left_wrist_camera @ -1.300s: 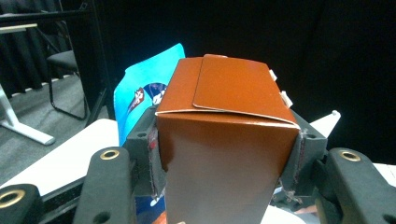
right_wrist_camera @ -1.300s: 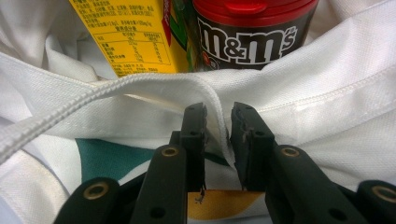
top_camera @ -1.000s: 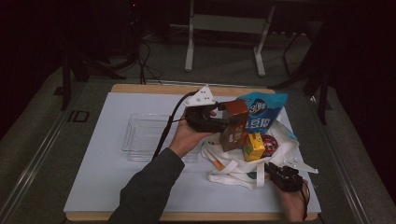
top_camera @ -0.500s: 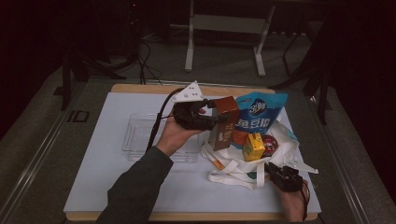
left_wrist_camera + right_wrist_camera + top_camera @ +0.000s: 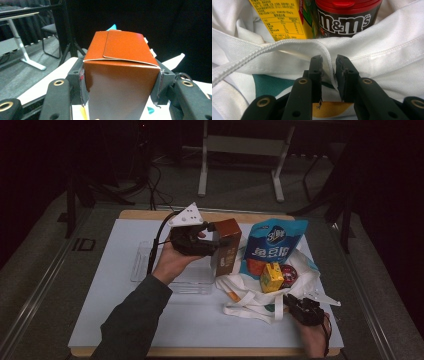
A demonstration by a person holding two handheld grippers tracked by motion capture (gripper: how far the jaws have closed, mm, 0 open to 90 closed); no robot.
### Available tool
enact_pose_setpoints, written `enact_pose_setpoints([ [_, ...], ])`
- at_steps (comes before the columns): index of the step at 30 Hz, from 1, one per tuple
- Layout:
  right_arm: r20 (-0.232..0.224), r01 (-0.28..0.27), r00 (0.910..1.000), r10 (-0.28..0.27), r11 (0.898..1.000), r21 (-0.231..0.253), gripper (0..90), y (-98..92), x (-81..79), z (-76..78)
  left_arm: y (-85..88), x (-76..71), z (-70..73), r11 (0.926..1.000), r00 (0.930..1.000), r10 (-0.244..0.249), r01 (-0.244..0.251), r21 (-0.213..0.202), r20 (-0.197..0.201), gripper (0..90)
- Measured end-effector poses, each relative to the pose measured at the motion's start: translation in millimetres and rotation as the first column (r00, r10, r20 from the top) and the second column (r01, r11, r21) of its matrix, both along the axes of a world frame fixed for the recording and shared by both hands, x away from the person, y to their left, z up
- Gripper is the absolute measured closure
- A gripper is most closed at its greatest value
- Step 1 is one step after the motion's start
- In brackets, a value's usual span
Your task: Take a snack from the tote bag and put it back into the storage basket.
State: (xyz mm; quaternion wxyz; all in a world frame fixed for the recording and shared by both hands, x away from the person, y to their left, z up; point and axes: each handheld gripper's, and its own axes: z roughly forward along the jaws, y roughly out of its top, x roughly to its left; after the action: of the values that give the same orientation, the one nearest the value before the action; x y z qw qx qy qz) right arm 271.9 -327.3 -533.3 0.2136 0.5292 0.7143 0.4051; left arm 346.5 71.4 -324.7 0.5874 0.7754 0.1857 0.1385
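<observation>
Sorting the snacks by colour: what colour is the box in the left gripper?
Reddish-brown box, clearest in the left gripper view.

I see the box (image 5: 226,247) lifted above the table (image 5: 100,320), between the tray (image 5: 192,282) at left and the bag (image 5: 305,270) at right. In the bag, the carton (image 5: 271,277) stands left of the jar (image 5: 288,274), the pouch (image 5: 272,245) behind them.

Left tool (image 5: 220,240) raised, jaws clamped; right tool (image 5: 295,304) low, jaws pinched.
</observation>
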Motion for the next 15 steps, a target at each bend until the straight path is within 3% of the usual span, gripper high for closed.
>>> enact_pose_setpoints([
  [15, 0.001, 0.0, 1.0, 0.0, 1.0, -0.001, 75.0, 0.1, -0.1, 0.0, 25.0, 4.6, -1.8, 0.9982, 0.9998, 0.018, -0.019, 0.058, 0.009, 43.1],
])
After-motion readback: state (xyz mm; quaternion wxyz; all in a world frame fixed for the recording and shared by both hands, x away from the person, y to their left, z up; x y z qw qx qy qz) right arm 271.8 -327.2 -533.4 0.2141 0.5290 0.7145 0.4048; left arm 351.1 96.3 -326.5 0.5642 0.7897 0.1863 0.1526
